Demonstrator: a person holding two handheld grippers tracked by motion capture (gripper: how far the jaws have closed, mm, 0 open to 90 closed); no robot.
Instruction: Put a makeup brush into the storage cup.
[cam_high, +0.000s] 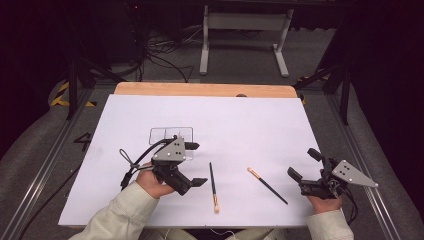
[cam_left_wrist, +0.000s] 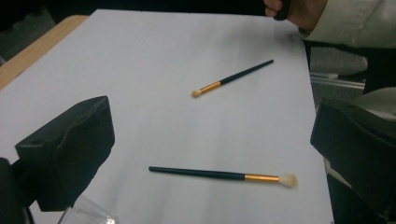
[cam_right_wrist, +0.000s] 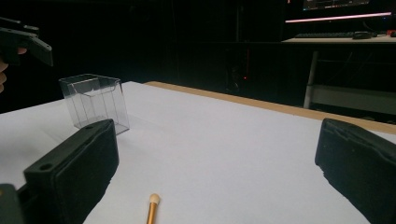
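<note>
High view: both brushes lie on the tabletop (cam_high: 260, 120); left gripper (cam_high: 196, 164) and right gripper (cam_high: 303, 164) gape, released. Lower each squarely over near brush (cam_high: 213, 183), far brush (cam_high: 267, 185), pinching mid-handle.

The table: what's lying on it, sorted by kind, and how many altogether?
Makeup brushes: 2, one nearer the left claw, one nearer the right claw
Clear plastic box: 1
Total: 3
</note>
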